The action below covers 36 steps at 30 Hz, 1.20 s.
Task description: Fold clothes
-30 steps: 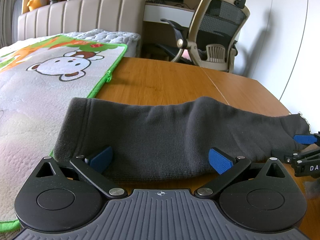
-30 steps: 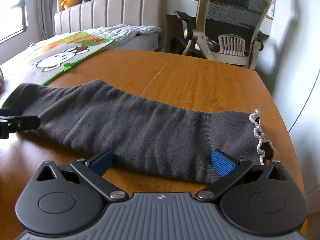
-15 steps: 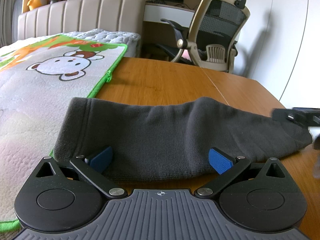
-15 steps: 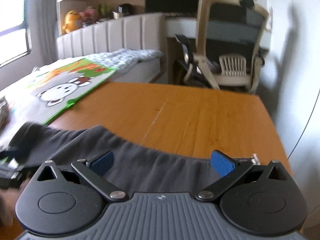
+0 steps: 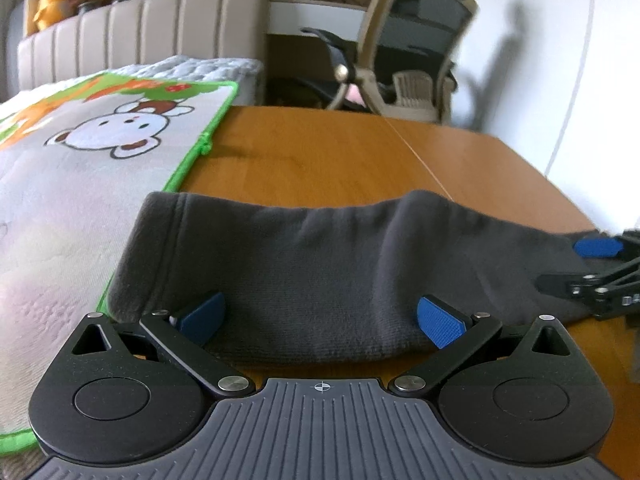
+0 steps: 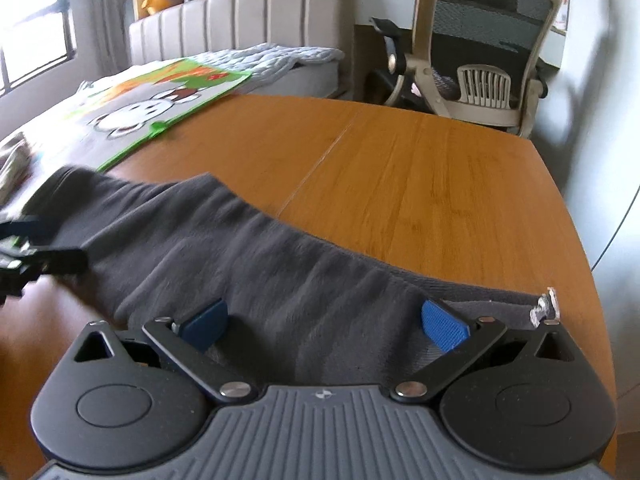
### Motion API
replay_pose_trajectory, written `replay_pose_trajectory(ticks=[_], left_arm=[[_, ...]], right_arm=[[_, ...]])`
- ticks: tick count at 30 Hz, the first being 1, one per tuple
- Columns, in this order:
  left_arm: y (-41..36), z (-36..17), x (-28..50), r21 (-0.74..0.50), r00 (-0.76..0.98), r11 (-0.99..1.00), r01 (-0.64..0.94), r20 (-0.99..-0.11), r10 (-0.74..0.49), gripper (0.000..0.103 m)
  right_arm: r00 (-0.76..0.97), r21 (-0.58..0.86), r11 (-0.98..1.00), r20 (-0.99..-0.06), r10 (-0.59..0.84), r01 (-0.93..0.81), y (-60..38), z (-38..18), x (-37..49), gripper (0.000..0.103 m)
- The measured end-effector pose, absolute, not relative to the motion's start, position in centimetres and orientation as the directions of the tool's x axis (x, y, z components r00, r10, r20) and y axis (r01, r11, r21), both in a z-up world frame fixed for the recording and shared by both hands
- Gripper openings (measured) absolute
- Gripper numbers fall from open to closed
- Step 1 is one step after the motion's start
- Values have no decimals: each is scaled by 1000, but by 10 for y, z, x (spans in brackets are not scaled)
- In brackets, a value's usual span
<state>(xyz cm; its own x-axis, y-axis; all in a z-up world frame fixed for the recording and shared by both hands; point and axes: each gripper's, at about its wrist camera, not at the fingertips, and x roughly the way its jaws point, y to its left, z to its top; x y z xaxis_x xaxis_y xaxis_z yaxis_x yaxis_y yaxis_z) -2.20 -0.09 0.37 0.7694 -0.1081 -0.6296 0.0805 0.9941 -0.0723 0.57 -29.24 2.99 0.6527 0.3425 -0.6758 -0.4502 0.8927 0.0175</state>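
A dark grey garment [image 5: 320, 272] lies folded in a long band across the wooden table [image 5: 320, 160]. My left gripper [image 5: 320, 320] is open, its blue pads straddling the near edge of the band's left end. My right gripper [image 6: 324, 324] is open over the band's right end [image 6: 304, 280], near a frayed white trim [image 6: 544, 306]. Each gripper shows at the edge of the other's view: the right one in the left wrist view [image 5: 596, 264], the left one blurred in the right wrist view [image 6: 24, 248].
A cartoon-monkey mat [image 5: 80, 168] with green trim lies left of the garment. A mesh office chair [image 6: 480, 52] stands behind the table's far edge. A bed with a padded headboard [image 6: 240, 20] is at the back left. The table's right edge [image 6: 588, 260] runs close to the garment's end.
My right gripper rose and swung over the garment, then came back down onto its right end. The left gripper shifted slightly forward. The garment has wrinkled a little.
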Motion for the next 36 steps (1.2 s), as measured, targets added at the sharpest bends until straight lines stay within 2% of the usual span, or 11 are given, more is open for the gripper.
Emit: replay_pose_trajectory(ticks=[6,12,14,15,18,21,24,26,30,33,36], left_arm=[[-6,3,-20,-50,762,994,98,-639,-107,103],[-4,2,-19,-52,761,994,101,-640,-110,103],[0,3,-20,-76,765,992,101,-632,-126,103],[5,5,-22,-98,769,990,97,-625,-137,103],[23,15,-30,-165,792,984,64,-591,-151,103],[44,39,-39,-187,849,982,-7,-519,-93,103],[52,68,-51,-47,914,993,-107,-398,79,103],[50,81,-61,79,937,988,-131,-315,149,103],[45,88,-78,269,958,959,-93,-237,160,103],[40,82,-90,377,965,926,-26,-233,121,103],[28,69,-96,481,967,876,46,-241,82,103]], right_arm=[[674,-17,882,-653,346,-470,-297,38,-8,103],[763,-238,770,-474,440,-592,-260,61,-46,101],[736,-262,717,-463,494,-646,-244,64,-55,80],[718,-269,690,-465,518,-672,-236,66,-57,67],[663,-285,611,-471,581,-738,-212,69,-64,50],[619,-276,562,-476,625,-780,-192,71,-65,48],[567,-265,507,-485,665,-820,-165,69,-64,49],[523,-240,471,-513,681,-849,-145,61,-60,49],[439,-187,413,-582,685,-891,-112,39,-53,46],[447,-168,433,-560,698,-886,-113,44,-53,6],[485,-124,497,-505,714,-859,-132,62,-44,5]])
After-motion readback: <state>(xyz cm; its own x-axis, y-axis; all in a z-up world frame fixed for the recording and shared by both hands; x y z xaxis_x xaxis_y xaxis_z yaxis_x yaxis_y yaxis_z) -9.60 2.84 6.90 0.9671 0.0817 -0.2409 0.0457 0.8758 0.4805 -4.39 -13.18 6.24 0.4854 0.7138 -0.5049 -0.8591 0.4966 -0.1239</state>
